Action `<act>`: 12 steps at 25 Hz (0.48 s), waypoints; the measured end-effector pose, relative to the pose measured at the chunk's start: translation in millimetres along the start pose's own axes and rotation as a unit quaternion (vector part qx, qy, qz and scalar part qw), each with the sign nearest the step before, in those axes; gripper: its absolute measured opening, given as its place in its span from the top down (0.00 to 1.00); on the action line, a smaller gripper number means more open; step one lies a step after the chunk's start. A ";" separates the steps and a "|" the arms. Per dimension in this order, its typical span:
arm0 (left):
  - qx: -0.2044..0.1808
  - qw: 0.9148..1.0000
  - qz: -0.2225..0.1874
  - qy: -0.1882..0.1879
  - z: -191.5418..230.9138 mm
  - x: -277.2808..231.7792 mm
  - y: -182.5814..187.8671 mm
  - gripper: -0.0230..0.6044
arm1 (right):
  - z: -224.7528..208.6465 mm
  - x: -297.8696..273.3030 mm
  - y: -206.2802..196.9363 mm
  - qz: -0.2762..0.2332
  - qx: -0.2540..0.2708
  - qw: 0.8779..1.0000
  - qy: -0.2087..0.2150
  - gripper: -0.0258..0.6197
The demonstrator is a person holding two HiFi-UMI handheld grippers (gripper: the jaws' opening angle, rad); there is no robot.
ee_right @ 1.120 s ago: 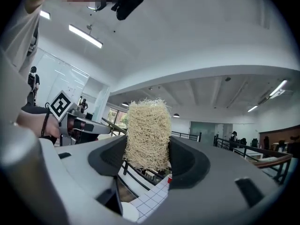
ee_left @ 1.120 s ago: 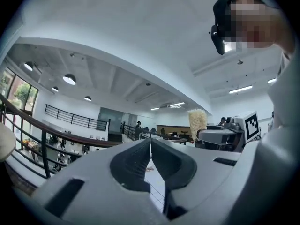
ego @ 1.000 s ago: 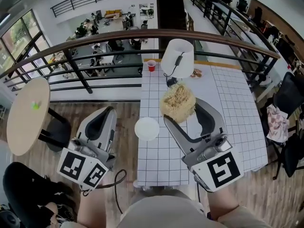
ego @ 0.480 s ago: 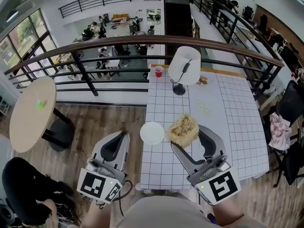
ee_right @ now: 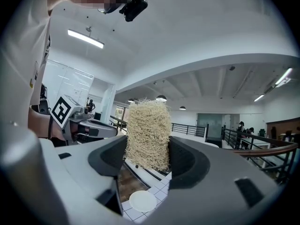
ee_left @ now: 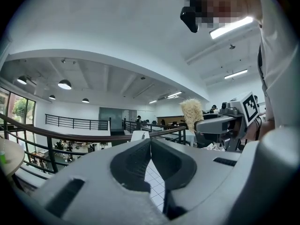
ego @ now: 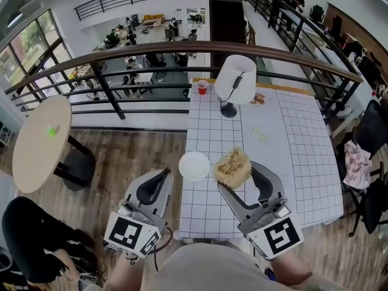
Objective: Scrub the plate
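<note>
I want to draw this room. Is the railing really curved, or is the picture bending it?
Head view: the wide lens probably bends the railing into an arch. Left gripper view: it curves too, with black corners.

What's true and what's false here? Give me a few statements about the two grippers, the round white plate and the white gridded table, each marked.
1. The right gripper is shut on a straw-coloured fibrous scrubber. True.
2. The left gripper holds the round white plate. False: its jaws are together with nothing between them, and the plate lies on the white gridded table.
3. The scrubber is pressed onto the plate. False: it is held clear of the plate, off to one side.
4. A red cup stands at the table's far end, near the white lamp. True.
</note>
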State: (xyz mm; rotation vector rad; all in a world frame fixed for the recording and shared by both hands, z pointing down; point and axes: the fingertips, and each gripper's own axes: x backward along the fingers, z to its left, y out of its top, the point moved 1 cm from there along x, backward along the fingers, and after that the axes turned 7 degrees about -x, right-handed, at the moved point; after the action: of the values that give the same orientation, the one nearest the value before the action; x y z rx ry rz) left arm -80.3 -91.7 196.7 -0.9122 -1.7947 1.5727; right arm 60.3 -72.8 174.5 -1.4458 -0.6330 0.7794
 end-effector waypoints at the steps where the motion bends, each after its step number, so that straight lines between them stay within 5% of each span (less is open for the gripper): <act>1: 0.000 1.000 0.000 0.000 0.5 -0.4 0.2 0.94 | 0.2 -0.2 0.6 -0.001 0.000 1.000 0.001 0.55; 12: 0.002 1.000 0.013 -0.007 -0.7 -3.7 -6.1 0.94 | -6.5 -3.4 -1.9 -0.002 0.001 1.000 -0.002 0.55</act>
State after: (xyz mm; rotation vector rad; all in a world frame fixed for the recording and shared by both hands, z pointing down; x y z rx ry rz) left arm -78.3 -94.7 202.8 -0.9285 -1.7955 1.6008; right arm 63.5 -79.5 176.4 -1.4400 -0.6382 0.7802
